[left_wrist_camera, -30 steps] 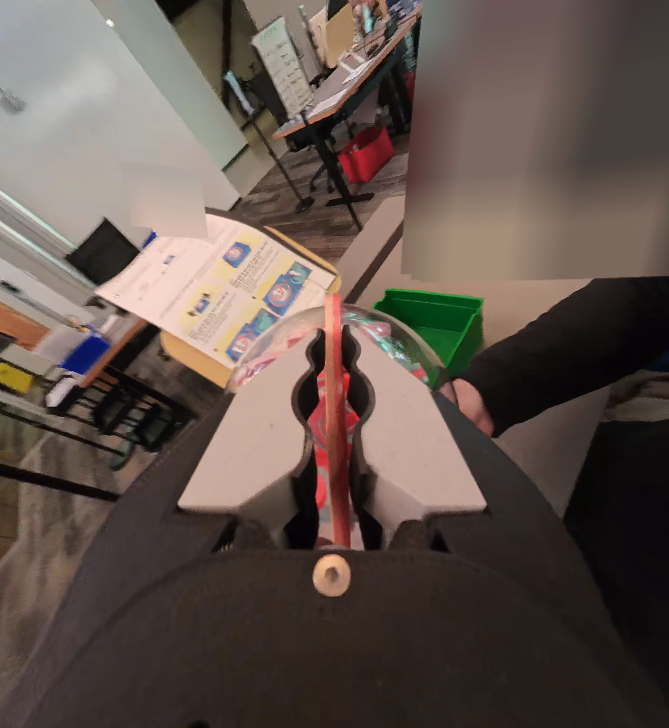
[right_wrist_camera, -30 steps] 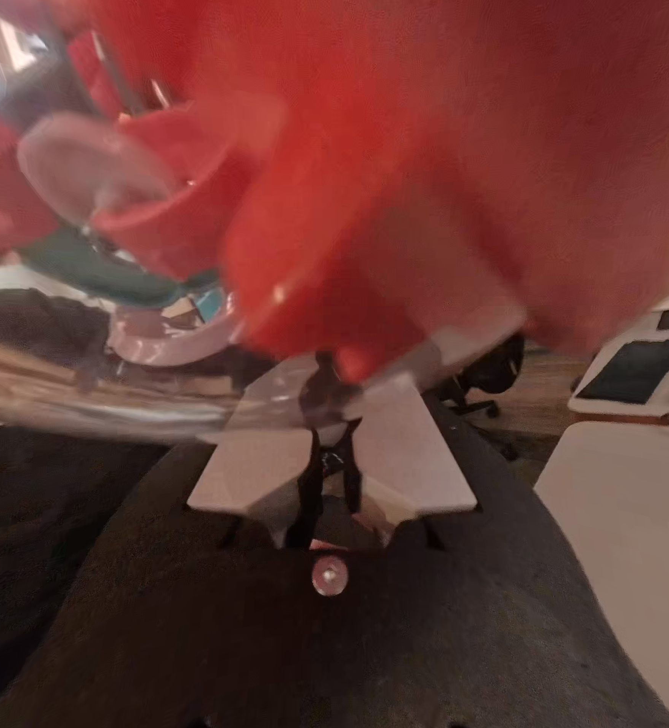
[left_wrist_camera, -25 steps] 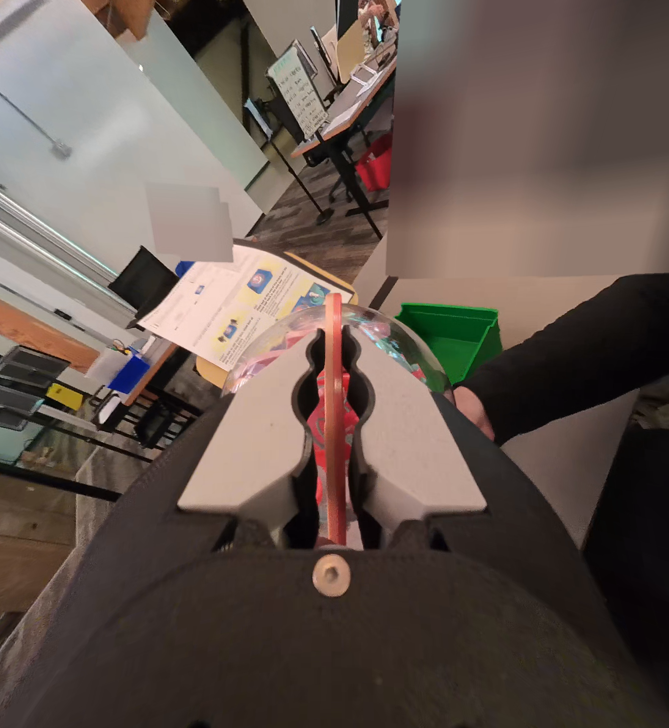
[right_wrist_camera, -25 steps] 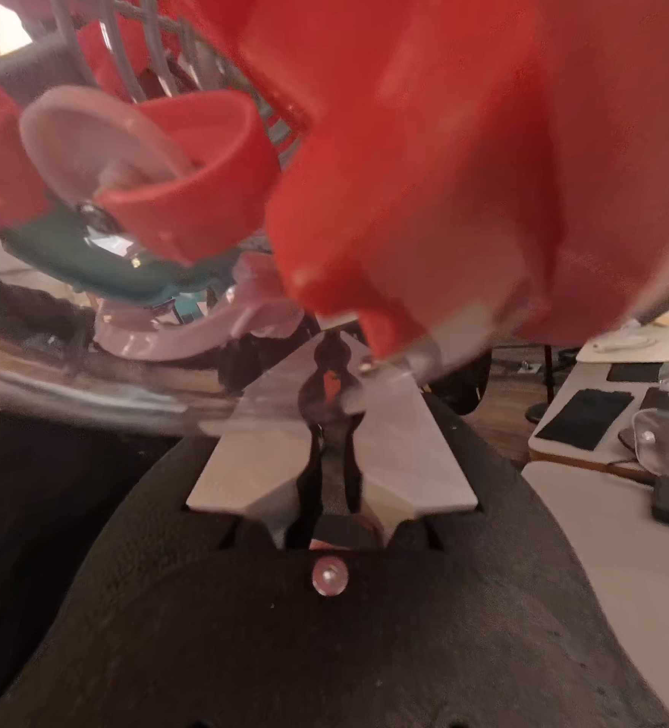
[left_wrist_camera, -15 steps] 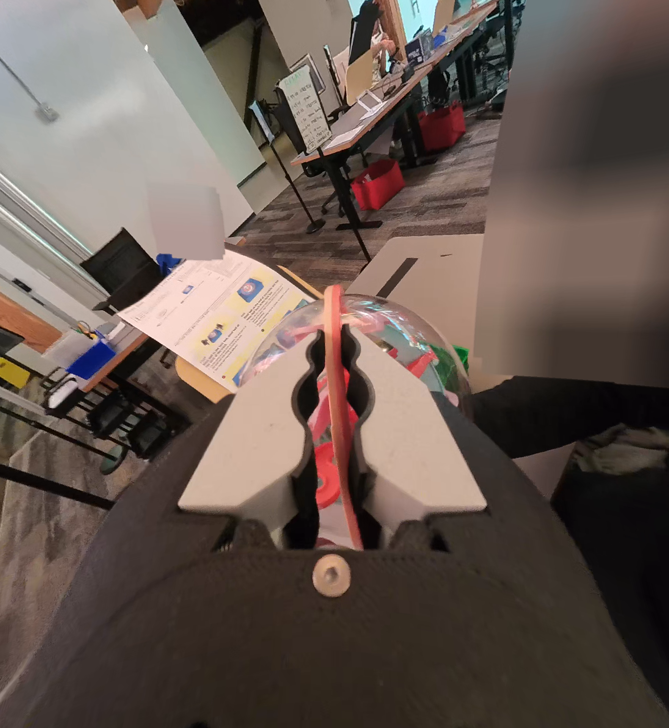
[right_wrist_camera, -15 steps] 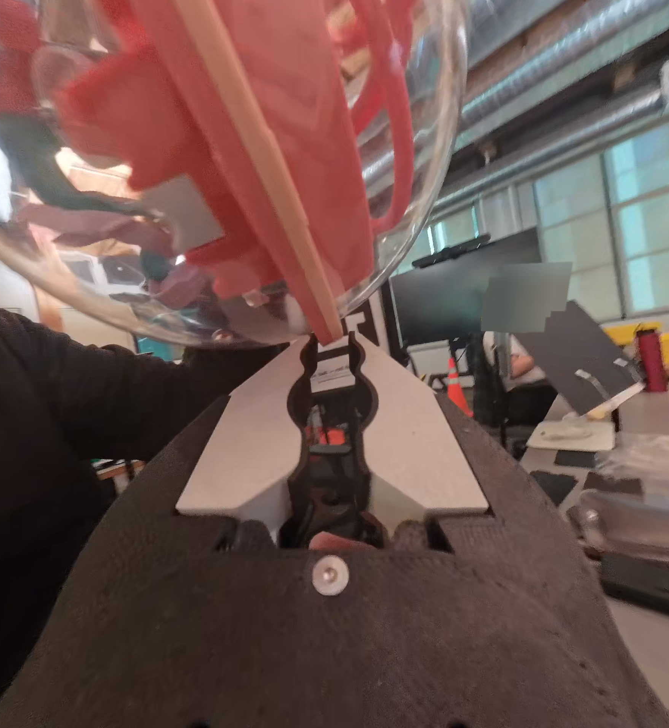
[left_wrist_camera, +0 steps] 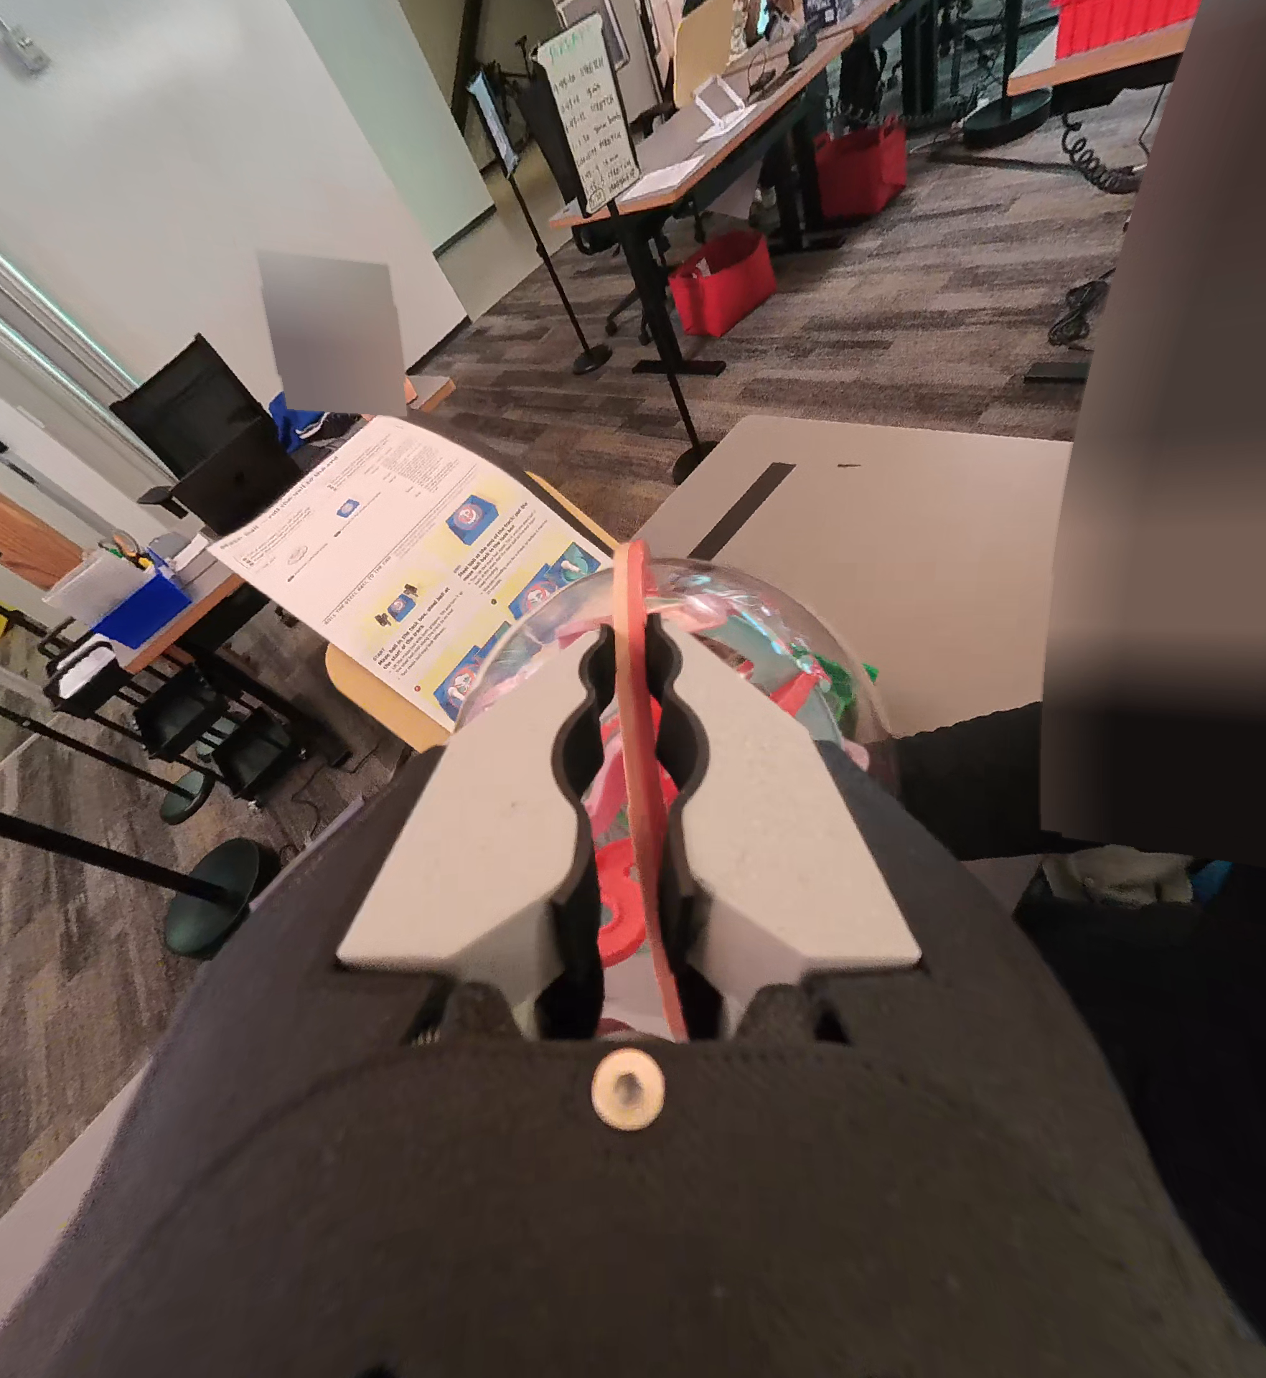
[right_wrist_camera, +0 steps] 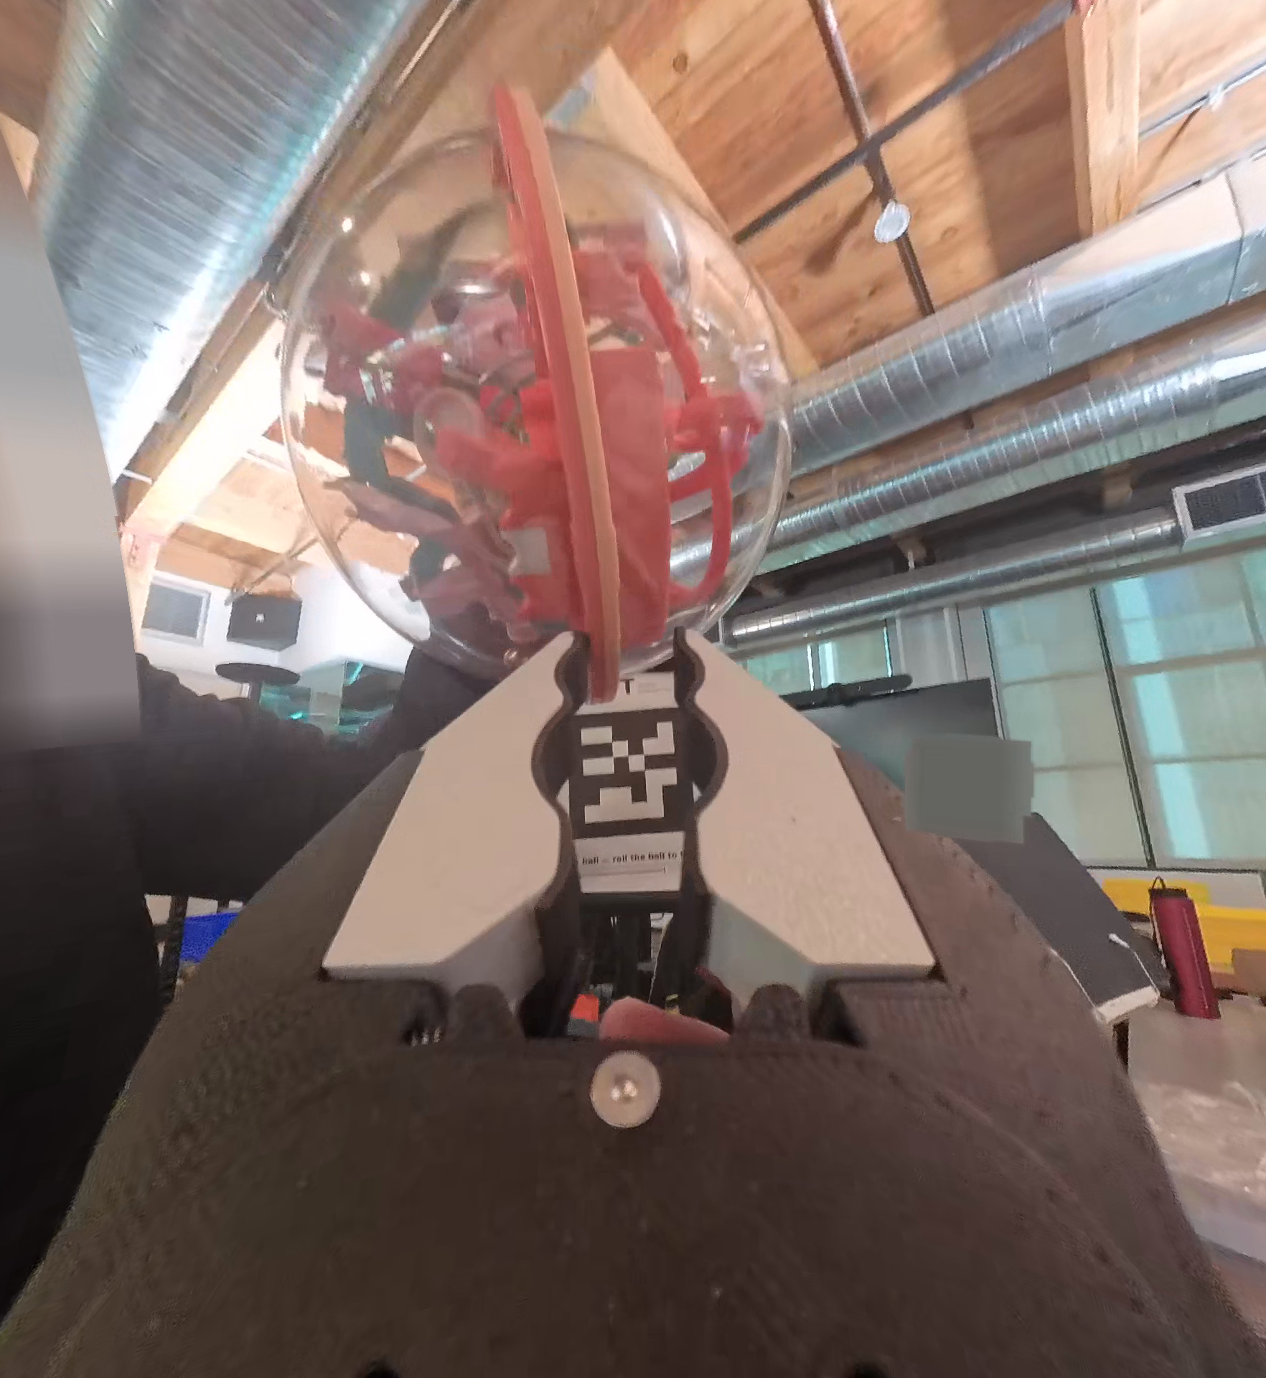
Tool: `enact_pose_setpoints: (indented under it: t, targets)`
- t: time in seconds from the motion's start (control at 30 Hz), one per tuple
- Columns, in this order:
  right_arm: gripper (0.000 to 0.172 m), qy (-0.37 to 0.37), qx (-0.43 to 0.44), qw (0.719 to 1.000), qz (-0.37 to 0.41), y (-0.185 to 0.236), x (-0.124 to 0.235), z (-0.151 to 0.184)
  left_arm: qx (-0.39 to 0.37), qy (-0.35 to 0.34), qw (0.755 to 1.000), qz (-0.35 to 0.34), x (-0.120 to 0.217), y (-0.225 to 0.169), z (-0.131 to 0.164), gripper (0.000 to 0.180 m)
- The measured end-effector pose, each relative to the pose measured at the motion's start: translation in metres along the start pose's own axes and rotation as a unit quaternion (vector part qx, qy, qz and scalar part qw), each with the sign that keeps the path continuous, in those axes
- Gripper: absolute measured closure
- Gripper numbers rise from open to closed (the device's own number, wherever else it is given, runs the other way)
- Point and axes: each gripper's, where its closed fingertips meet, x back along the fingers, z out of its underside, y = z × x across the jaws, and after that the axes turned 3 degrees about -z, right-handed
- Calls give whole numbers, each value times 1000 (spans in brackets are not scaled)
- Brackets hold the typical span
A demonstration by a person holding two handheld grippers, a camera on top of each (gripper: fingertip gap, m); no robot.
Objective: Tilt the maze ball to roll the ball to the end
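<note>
Left gripper (left_wrist_camera: 634, 656) closed on the red rim (left_wrist_camera: 637, 746) of the maze ball (right_wrist_camera: 533, 395), pads tight on both sides, probably to tilt the raised sphere steadily. Right gripper (right_wrist_camera: 626, 656) parted under the ball, rim edge between the fingertips with a gap, nothing clamped; likely letting go or re-gripping.

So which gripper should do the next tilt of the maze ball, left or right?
Left, I'd judge. The left gripper is clamped on the maze ball's red rim, which runs deep between its fingers. The right gripper stands open, the rim's edge just inside its tips, apart from the right-hand finger.
</note>
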Motion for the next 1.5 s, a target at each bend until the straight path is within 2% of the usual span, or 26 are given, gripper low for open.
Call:
enact_pose_setpoints:
  t: [0.23, 0.33, 0.53, 0.77, 0.87, 0.9, 1.1, 1.5]
  targets:
    - [158, -8, 14, 1000, -19, 3, -5, -11, 21, 22, 1000, -2, -11, 6, -15, 173]
    - [154, -18, 12, 1000, -16, -2, -9, -12, 9, 52, 999, -6, -16, 5, -20, 173]
    - [163, -6, 33, 999, 11, -11, -17, -12, -21, 107, 994, -13, -28, 3, -26, 173]
    - [165, 19, 47, 998, 30, -10, -22, -14, -26, 131, 991, -2, -40, 0, -34, 173]
    - [160, 7, 39, 999, 29, -9, -22, -18, -32, 139, 990, -3, -45, -2, -38, 173]
    - [165, 8, 40, 999, 29, -9, -22, -19, -36, 144, 989, -2, -47, -3, -39, 173]
    - [166, 14, 33, 999, 35, -8, -23, -23, -41, 159, 986, -3, -53, -5, -44, 173]
    - [165, 42, 23, 998, 50, -8, -21, -16, -15, 173, 985, 3, -57, 4, -37, 174]
